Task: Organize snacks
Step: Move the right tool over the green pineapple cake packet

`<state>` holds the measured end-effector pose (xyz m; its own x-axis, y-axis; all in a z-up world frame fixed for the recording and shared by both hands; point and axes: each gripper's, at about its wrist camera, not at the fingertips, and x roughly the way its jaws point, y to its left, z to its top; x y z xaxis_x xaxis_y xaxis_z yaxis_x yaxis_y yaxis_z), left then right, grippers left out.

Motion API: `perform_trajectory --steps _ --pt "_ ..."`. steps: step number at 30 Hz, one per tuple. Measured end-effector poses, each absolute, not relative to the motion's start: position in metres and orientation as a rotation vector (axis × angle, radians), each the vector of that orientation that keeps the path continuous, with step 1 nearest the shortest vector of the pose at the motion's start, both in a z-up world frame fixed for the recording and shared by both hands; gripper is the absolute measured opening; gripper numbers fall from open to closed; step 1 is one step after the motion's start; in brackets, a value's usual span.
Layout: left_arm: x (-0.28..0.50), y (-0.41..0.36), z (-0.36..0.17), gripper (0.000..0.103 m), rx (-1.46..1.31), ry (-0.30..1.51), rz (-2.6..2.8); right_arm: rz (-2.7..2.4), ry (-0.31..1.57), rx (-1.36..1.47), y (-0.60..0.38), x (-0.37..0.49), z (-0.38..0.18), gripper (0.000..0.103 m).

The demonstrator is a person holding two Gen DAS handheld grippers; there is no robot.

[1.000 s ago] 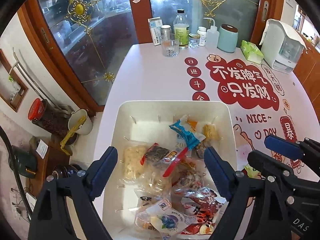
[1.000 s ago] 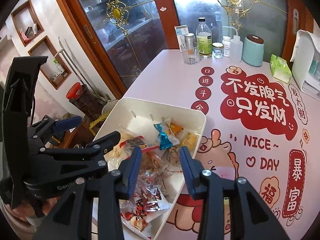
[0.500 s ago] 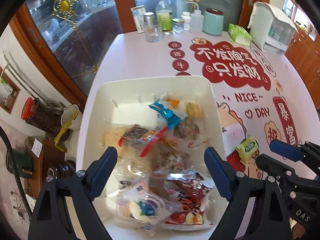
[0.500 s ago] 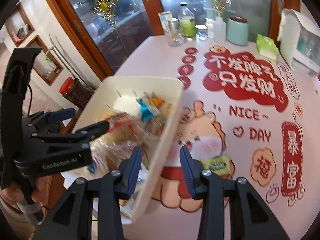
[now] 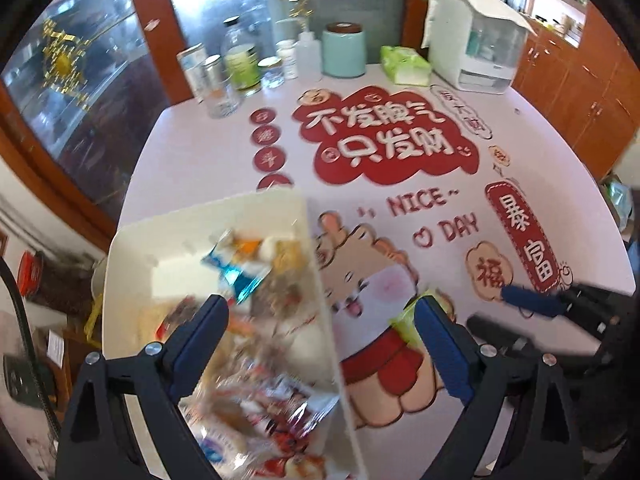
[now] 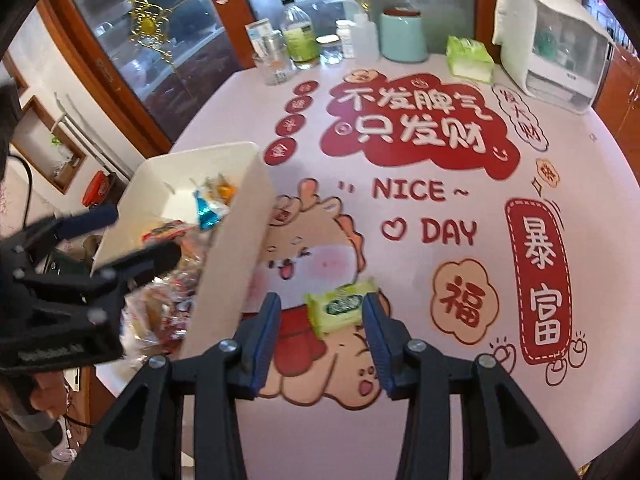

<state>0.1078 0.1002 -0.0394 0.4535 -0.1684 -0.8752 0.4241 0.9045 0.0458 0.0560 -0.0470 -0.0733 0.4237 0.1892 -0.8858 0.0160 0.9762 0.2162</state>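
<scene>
- A green snack packet (image 6: 341,307) lay alone on the table (image 6: 400,420), just right of the white bin (image 6: 236,216) of snacks.
- My right gripper (image 6: 320,334) was spread wide around it, not touching; I judged it should lower squarely before closing.
- My left gripper (image 5: 320,344) hung open, holding nothing, above the bin's right wall.

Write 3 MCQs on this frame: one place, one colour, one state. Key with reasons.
1. Where does the green snack packet lie?
A. in the bin
B. on the tablecloth, right of the bin
C. beside the bottles

2. What colour is the snack bin?
A. cream white
B. red
C. black

3. How is the right tool?
A. shut on the packet
B. shut, empty
C. open

Key: B, the packet rests on the cartoon print outside the bin wall; A, the bin's walls are plain cream white; C, its blue pads stand apart either side of the packet.
</scene>
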Motion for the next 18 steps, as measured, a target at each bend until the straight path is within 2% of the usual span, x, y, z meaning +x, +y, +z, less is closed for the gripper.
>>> perform_trajectory --steps 7,18 --pt "0.129 0.063 -0.051 0.094 0.345 1.029 -0.371 0.121 1.19 0.193 -0.057 0.058 -0.11 0.055" --pt "0.163 0.047 -0.085 0.094 0.356 1.092 -0.315 0.205 1.232 0.181 -0.048 0.077 -0.156 0.062"
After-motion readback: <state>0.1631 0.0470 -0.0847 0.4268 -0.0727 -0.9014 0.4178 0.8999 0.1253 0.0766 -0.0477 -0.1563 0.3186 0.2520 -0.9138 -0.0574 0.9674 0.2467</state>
